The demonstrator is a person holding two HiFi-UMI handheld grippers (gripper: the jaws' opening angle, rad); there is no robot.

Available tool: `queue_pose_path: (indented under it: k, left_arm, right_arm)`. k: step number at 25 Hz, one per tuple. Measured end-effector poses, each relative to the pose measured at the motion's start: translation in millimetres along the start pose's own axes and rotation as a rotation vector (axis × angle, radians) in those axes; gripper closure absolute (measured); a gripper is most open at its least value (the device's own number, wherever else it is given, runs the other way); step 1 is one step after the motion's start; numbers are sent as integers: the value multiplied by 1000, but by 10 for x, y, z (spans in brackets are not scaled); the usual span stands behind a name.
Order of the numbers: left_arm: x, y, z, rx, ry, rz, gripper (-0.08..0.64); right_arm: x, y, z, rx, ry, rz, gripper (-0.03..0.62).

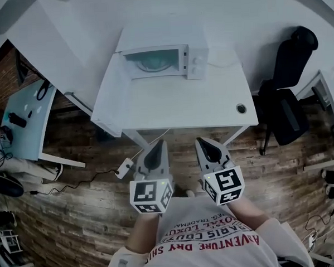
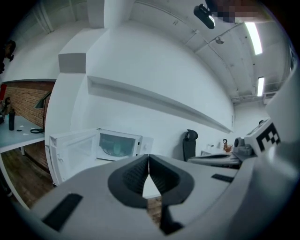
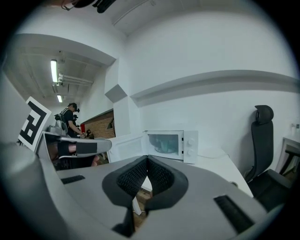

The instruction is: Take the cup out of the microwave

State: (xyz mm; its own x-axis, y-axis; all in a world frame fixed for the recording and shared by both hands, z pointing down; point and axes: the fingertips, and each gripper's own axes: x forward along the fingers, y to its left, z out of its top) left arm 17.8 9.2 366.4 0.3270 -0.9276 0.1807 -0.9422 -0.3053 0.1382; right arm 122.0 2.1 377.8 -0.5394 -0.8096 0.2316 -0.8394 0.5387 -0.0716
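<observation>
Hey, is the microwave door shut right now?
No, the white box-shaped microwave has its door swung wide open to the left in the head view.

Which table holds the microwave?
The white table straight ahead, with the open-doored microwave at its back edge; the pale blue desk at the left has none.
</observation>
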Motion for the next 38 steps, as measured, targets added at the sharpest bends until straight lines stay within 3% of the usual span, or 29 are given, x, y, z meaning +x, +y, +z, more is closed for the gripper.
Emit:
queue_pose_path:
  k: [8, 12, 24, 33, 38]
  left_arm:
    - [735, 222, 19, -14, 26, -21, 552]
    - [1171, 417, 151, -15, 25, -48, 552]
    - [2324, 1309, 538, -12, 30, -87, 552]
    - [2816, 1694, 448, -30, 69, -96, 552]
    - [3007, 1808, 330, -24, 41, -93, 552]
  right_arm:
    - [588, -403, 42, 1, 29, -18, 581]
    - [938, -577, 228, -3, -6, -44, 581]
    - [2292, -957, 653, 10, -6, -106, 581]
    - [2874, -1120, 664, 14, 17, -138, 581]
    - [3144, -1229, 562, 16, 40, -124, 581]
